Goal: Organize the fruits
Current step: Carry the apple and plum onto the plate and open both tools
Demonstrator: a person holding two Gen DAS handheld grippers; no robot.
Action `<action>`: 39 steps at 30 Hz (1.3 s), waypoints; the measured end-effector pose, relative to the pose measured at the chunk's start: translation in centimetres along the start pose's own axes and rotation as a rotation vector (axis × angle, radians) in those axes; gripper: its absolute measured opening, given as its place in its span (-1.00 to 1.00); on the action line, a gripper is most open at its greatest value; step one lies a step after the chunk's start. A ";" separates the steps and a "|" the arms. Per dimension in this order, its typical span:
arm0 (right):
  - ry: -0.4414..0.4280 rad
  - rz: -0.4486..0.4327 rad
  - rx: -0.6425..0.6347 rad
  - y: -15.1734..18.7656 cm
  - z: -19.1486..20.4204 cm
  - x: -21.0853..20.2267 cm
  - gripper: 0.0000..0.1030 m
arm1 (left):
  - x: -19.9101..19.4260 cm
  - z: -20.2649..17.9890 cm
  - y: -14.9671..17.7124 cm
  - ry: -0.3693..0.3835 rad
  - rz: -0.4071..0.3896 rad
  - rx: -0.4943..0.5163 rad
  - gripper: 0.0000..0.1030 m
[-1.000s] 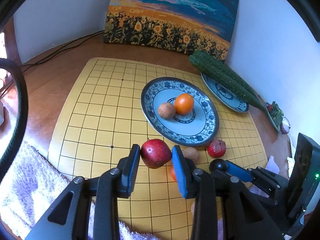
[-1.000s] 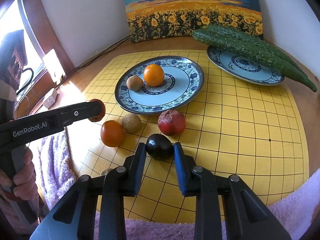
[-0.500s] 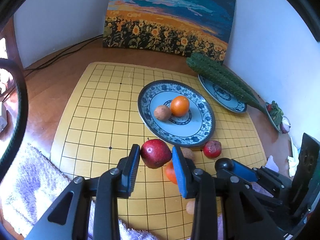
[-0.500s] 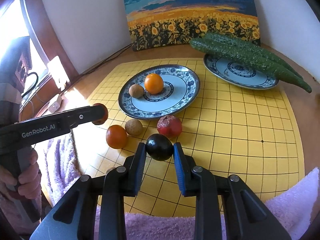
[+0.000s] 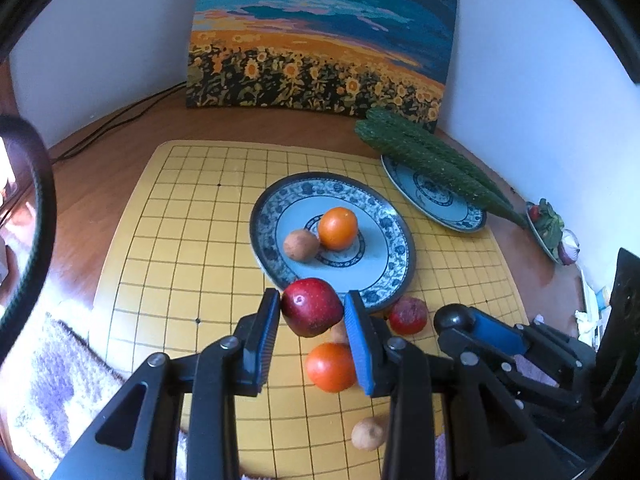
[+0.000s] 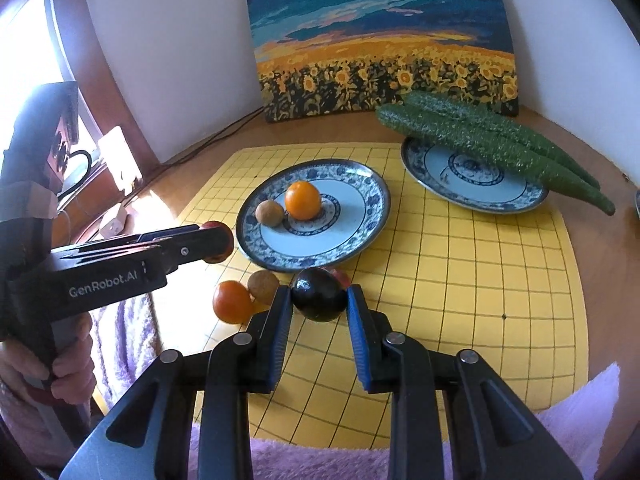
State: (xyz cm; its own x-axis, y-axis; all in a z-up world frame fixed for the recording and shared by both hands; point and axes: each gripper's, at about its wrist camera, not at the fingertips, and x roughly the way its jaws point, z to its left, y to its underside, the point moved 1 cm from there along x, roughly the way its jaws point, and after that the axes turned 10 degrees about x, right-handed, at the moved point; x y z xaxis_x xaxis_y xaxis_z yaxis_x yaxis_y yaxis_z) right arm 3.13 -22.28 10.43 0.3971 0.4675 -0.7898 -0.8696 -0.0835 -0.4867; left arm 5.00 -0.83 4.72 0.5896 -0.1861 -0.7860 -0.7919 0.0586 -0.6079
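My left gripper [image 5: 312, 312] is shut on a red apple [image 5: 310, 306] and holds it above the yellow grid board, just short of the near blue-patterned plate [image 5: 384, 280]. That plate holds an orange [image 5: 337, 227] and a brown fruit [image 5: 301, 245]. My right gripper [image 6: 319, 300] is shut on a dark plum [image 6: 318, 294], raised over the board near the same plate [image 6: 360, 236]. The left gripper also shows in the right wrist view [image 6: 216, 240]. An orange-red fruit [image 5: 330, 366], a pinkish-red fruit [image 5: 408, 315] and a small brown fruit [image 5: 368, 434] lie loose on the board.
A second patterned plate [image 6: 472, 192] at the back right carries long green cucumbers [image 6: 492, 144]. A sunflower painting [image 6: 380, 40] leans on the wall behind. A purple towel [image 6: 560, 420] lies along the board's near edge. Cables run at the back left.
Both grippers have risen with their fruit, and the left one has moved right, toward the near plate. The loose fruits on the board have not moved.
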 end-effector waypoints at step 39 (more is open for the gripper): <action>0.037 0.012 -0.056 -5.1 -0.1 6.1 -0.44 | 5.6 0.4 -2.8 -0.065 -0.018 0.038 -0.32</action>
State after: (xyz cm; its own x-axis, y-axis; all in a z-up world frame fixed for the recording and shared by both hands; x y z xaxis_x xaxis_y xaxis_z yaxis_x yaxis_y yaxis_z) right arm 10.00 -19.11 8.07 0.3980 0.4331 -0.8087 -0.8572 -0.1384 -0.4960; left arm 10.60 -1.65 1.95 0.6138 -0.1235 -0.7798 -0.7752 0.0927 -0.6249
